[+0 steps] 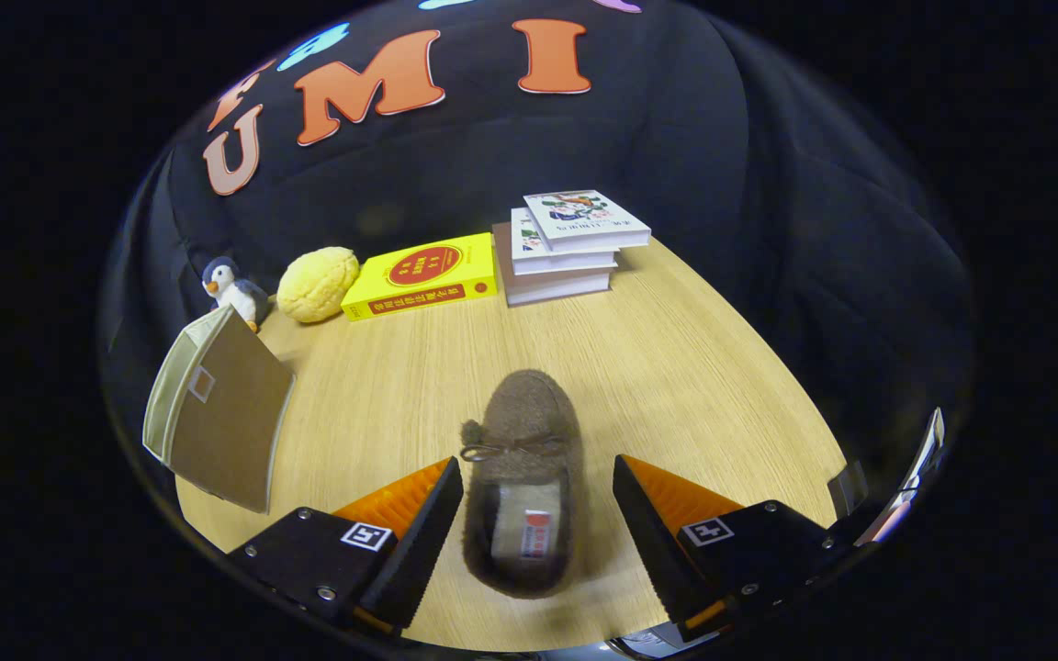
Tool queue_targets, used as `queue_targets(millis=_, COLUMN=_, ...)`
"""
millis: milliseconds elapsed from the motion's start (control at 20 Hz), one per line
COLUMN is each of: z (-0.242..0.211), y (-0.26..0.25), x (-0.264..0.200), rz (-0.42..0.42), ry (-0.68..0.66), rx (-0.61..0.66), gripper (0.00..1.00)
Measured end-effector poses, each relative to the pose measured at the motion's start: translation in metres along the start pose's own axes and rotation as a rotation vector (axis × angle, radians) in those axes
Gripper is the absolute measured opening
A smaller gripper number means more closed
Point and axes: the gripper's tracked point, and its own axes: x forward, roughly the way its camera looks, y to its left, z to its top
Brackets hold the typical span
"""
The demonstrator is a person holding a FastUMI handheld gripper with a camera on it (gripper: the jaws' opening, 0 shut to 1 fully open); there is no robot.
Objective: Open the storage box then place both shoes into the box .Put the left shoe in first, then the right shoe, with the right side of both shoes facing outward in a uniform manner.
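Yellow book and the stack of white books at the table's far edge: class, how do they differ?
The yellow book lies alone and flat on the table; the white books are stacked three high. The yellow book sits beside the yellow plush, the stack on its other side. Both lie well beyond the brown shoe between the open fingers of the gripper.

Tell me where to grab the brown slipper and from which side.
Grip the brown slipper across its heel opening, coming down from above. It lies flat on the wooden table, sole down, toe pointing away, with the heel end already between the open fingers of the tool. The collar walls look narrow and soft enough to pinch, probably better than the rounded toe.
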Motion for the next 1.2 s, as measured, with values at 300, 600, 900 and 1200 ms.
queue_targets(millis=300, z=-0.029, y=-0.014, x=0.027, rz=-0.003, ry=0.070, rx=0.005, gripper=0.90)
queue_targets(millis=600, z=-0.041, y=-0.009, x=0.043, rz=0.027, ry=0.115, rx=0.026, gripper=0.41)
queue_targets(millis=900, z=-0.028, y=-0.008, x=0.039, rz=0.015, ry=0.099, rx=0.031, gripper=0.02)
queue_targets(millis=1200, z=0.002, y=0.010, x=0.026, rz=0.036, ry=0.056, rx=0.067, gripper=0.01)
